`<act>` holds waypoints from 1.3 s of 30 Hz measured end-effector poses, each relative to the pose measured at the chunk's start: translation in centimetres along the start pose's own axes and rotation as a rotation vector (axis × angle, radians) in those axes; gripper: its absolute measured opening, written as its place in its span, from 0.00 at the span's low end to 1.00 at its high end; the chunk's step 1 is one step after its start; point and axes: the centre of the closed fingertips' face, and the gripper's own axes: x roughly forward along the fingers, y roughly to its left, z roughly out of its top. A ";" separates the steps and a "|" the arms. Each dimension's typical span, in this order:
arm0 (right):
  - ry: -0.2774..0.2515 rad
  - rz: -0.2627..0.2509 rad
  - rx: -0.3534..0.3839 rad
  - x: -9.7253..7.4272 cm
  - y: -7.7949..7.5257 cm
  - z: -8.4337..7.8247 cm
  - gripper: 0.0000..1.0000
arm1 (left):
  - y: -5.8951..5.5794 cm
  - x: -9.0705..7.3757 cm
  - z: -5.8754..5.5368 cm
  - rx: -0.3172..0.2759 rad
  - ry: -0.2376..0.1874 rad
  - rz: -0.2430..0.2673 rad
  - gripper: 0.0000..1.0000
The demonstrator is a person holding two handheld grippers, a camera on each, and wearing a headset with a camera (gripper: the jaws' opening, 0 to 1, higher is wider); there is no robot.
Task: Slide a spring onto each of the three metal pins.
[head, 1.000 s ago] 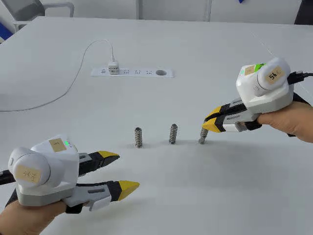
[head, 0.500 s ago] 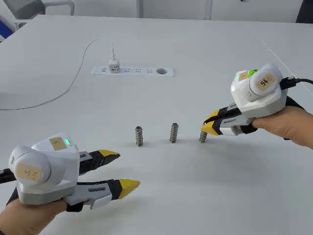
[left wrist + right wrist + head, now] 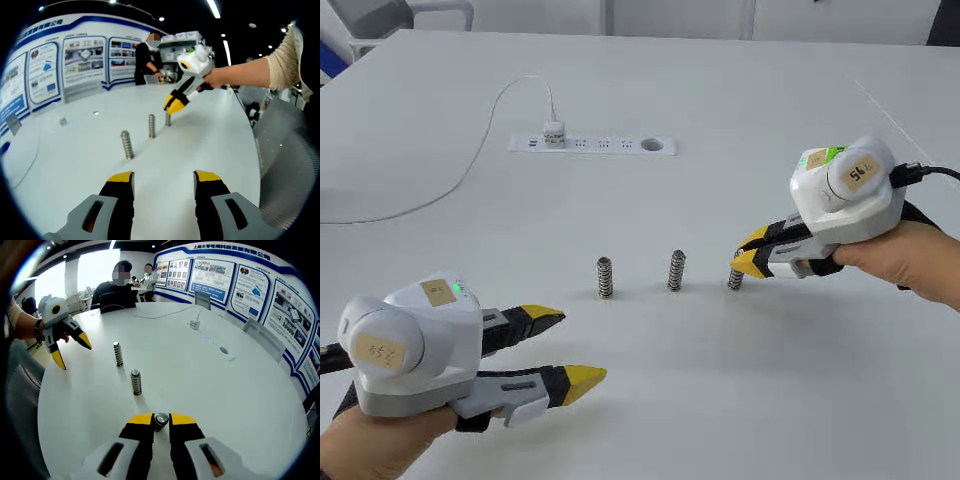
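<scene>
Head view: over the white table [image 3: 720, 100], with its power strip [image 3: 592, 145] far back, the one real change in the last second is on the right side. The right gripper [image 3: 748, 254] has sunk a little toward the tabletop, and the third spring [image 3: 735, 279], which leaned up into the jaws a second ago, now stands shorter and straighter at the right end of the row. I judge it is being pushed down over its pin, so the last of the three is nearly seated.

The left gripper [image 3: 580, 347] has stayed low and near the person, jaws spread wide with nothing between them, well apart from the row.

In the right gripper view the jaws are drawn narrow, the yellow tips pinching the top of the third spring on both sides.

The first spring [image 3: 605, 278] and second spring [image 3: 676, 270] stand upright on their pins, untouched, in line with the third.

What seems left is to let go and check that the third spring stays down.
</scene>
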 end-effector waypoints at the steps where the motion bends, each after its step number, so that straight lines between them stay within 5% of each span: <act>1: -0.003 0.000 0.001 0.0 0.0 0.0 0.15 | 0.0 0.0 0.0 -0.002 -0.001 -0.001 0.49; 25: -0.038 -0.019 0.036 -1.4 -0.2 -0.7 0.28 | 0.3 -0.2 0.3 -0.011 -0.005 0.015 0.52; 39: -0.075 -0.012 0.036 -3.0 1.1 -1.1 0.37 | 0.7 -0.5 0.5 -0.020 -0.008 0.032 0.56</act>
